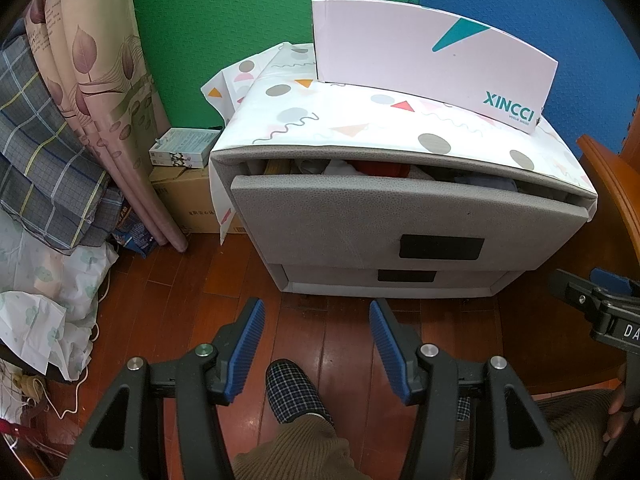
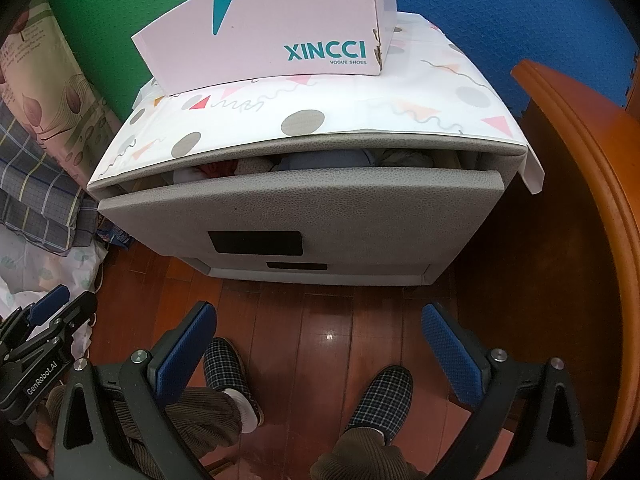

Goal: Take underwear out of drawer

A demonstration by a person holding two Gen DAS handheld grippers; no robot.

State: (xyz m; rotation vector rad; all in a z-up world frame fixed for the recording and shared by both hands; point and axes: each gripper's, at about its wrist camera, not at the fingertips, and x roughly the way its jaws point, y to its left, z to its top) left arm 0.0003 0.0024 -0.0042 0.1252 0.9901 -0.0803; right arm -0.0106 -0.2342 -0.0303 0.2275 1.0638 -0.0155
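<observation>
Grey two-drawer fabric cabinet [image 1: 352, 220]: top drawer [image 2: 304, 204] ajar, clothes inside, one pink shoebox [image 2: 280, 28] on top. Left gripper [image 1: 317, 344] and right gripper [image 2: 320, 344] in front of it, both spread, empty.

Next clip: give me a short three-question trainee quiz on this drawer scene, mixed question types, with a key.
1. True or false: the top drawer is pulled slightly open, with clothes showing in the gap.
2. What stands on the cabinet's patterned cover? A) lamp B) shoe box C) folded towel
3. Fill in: the left gripper and right gripper both hang over the floor with jaws ____ and nothing between them.

Key: 1 true; 2 B, the shoe box; 3 open.
</observation>
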